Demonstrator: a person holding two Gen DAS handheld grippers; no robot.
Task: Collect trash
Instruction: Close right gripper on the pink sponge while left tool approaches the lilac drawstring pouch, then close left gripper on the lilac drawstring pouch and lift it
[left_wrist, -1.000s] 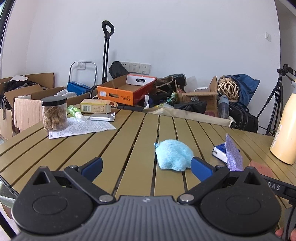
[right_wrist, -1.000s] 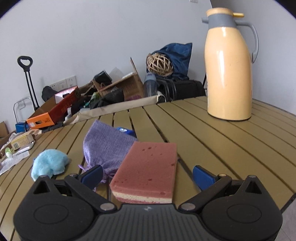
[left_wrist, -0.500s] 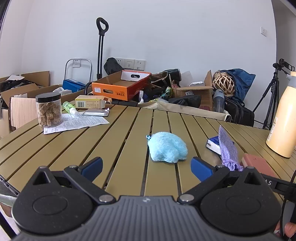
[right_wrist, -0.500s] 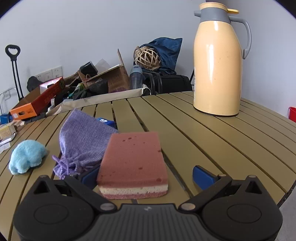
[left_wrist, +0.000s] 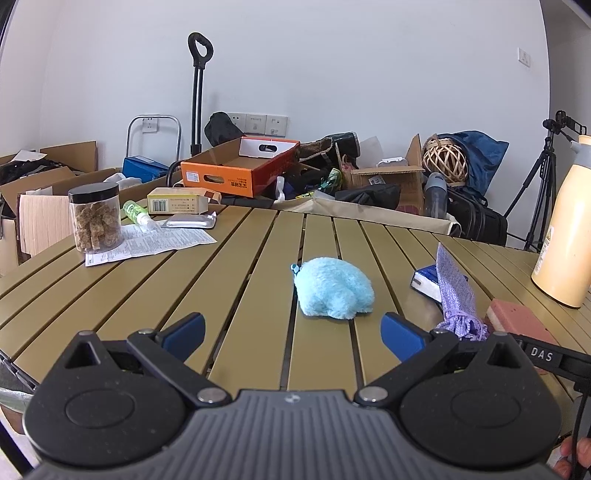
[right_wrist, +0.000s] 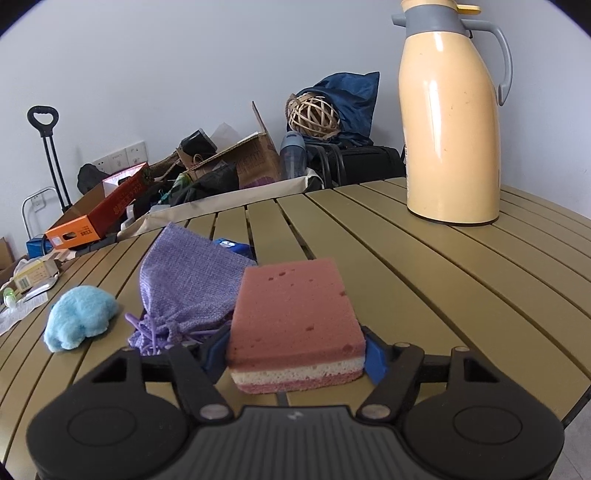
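Right gripper (right_wrist: 293, 352) pinching pink sponge (right_wrist: 295, 317) on slatted table (right_wrist: 461, 280); left gripper (left_wrist: 291, 328) spread wide, blue plush (left_wrist: 332, 288) at 1 o'clock.

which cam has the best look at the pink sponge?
Right wrist: the pink sponge fills the centre, top face and layered edge clear, right gripper shut on its sides. Left wrist shows it only small, at the right edge beside the purple pouch.

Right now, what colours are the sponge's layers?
Pink sponge with a cream middle band; right wrist view shows it best.
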